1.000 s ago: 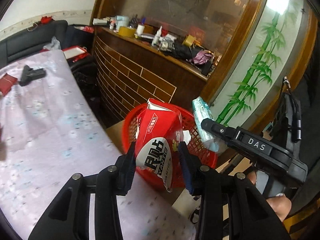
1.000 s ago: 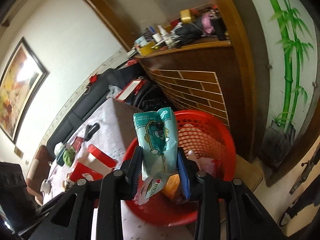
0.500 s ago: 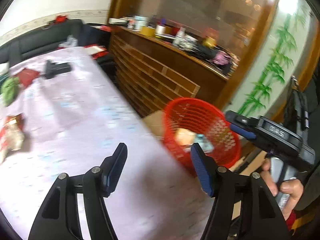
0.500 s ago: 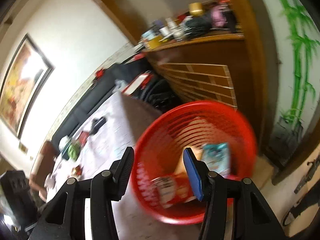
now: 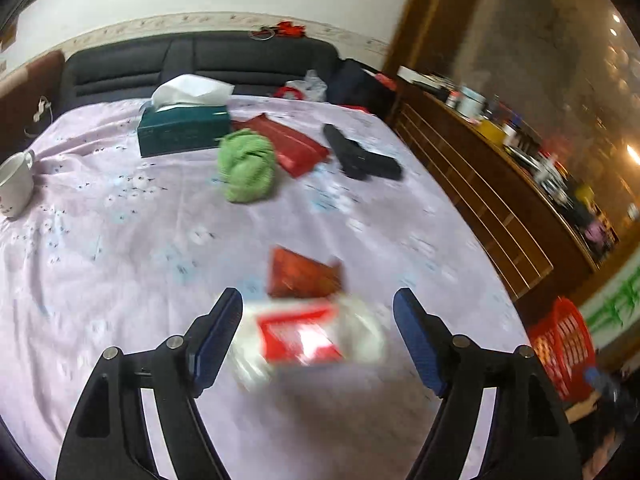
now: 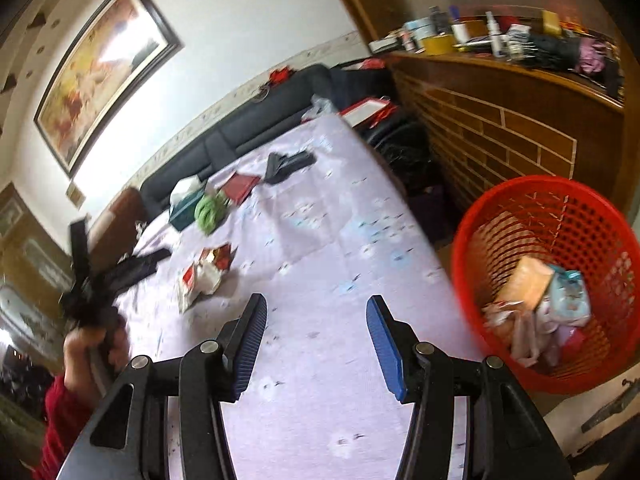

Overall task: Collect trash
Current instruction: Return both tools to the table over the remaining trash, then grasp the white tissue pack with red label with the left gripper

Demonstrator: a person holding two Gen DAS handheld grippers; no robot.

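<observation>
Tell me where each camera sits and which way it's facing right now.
Left wrist: on the left gripper, low over the table, facing the sofa; its open jaws frame a blurred red-and-white wrapper.
Right wrist: on the right gripper, higher, looking along the table with the basket at right; open jaws, plus the person's hand with the left gripper.
Shared: table, wrapper, green cloth, tissue box, basket.

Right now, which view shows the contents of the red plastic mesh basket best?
The right wrist view: the red plastic mesh basket faces the camera open-topped, wrappers visible inside. In the left wrist view it is blurred at the frame's edge, with its contents unreadable.
</observation>
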